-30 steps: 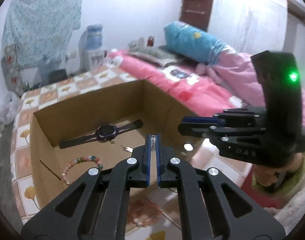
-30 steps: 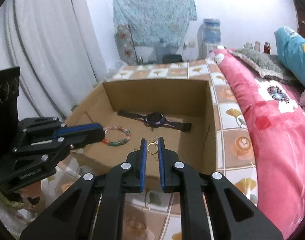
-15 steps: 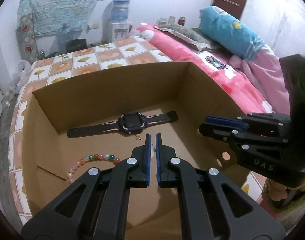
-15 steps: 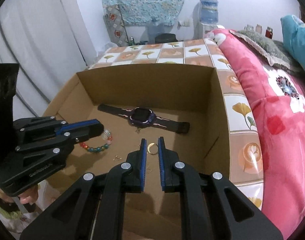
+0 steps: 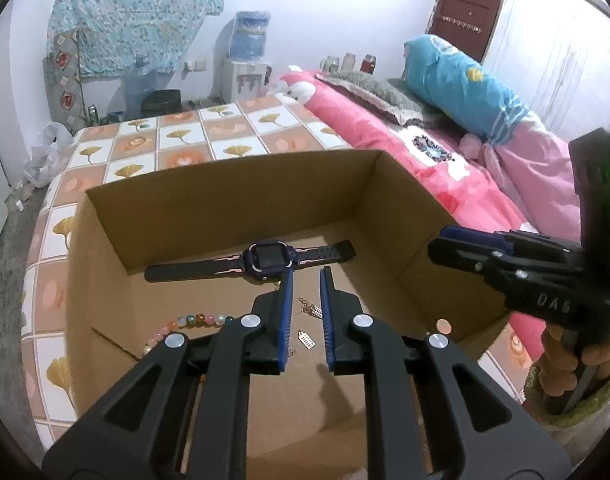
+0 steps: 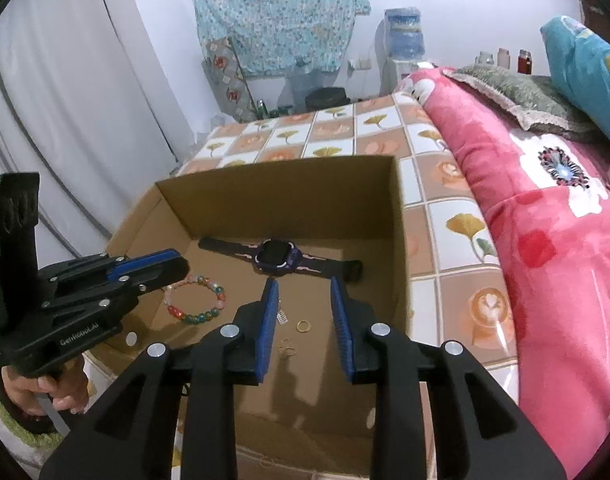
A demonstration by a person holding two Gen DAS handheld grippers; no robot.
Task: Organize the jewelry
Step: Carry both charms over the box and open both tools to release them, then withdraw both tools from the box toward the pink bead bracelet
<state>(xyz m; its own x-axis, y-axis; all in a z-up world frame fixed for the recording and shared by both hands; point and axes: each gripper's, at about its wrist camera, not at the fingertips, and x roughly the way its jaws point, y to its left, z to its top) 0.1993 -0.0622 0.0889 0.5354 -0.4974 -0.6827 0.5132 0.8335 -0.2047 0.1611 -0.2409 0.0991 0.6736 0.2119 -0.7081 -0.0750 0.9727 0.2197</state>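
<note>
Bed with tiled sheet (image 5: 185,136) carries the cardboard box (image 6: 289,204).
Both grippers, left (image 5: 303,280) and right (image 6: 301,288), hold jaws open, empty, above watch (image 6: 275,256), bracelet (image 6: 197,300), gold ring (image 6: 302,325); small chain pieces hard to make out.

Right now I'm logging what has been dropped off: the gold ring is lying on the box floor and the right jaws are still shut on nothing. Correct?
Not quite. The right gripper has its jaws open, as the right wrist view shows. The gold ring does lie loose on the floor of the box.
</note>
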